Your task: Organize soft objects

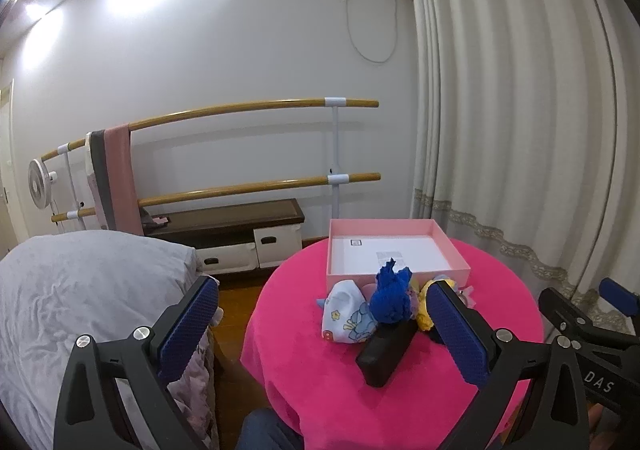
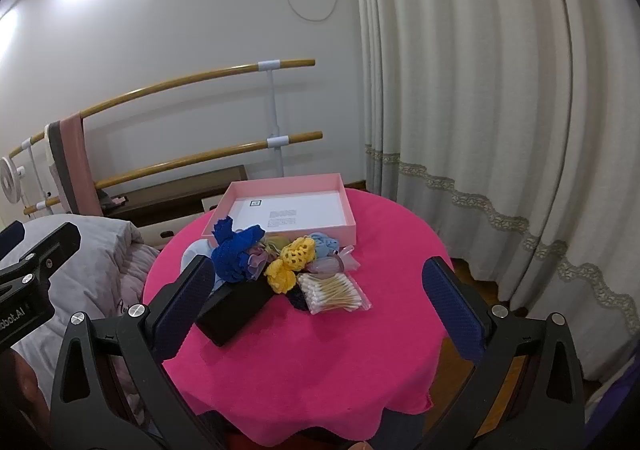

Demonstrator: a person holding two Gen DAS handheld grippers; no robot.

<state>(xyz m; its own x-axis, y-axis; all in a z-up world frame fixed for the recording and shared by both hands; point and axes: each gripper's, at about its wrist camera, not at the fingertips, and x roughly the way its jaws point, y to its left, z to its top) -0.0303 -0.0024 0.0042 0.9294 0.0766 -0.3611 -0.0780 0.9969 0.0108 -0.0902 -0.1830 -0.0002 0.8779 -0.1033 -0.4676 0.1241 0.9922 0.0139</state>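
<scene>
A heap of soft things lies on the round pink-covered table [image 2: 320,350] in front of an open pink box [image 2: 344,226]. It holds a blue crochet piece [image 2: 236,250] [image 1: 390,296], a yellow crochet piece [image 2: 294,262], a light-blue knit [image 2: 326,244], a printed white cloth [image 1: 346,312] and sheer pink scrunchies [image 2: 334,264]. A black case [image 2: 236,306] [image 1: 386,352] and a bag of cotton swabs [image 2: 334,292] lie nearest me. My left gripper [image 1: 324,318] and right gripper [image 2: 320,298] both stand open, short of the heap, holding nothing.
A bed with grey bedding [image 1: 80,290] stands left of the table. Behind are wooden barre rails [image 1: 248,107], a low bench with drawers [image 1: 240,234] and a small fan [image 1: 38,183]. Long white curtains [image 2: 500,109] hang close on the right.
</scene>
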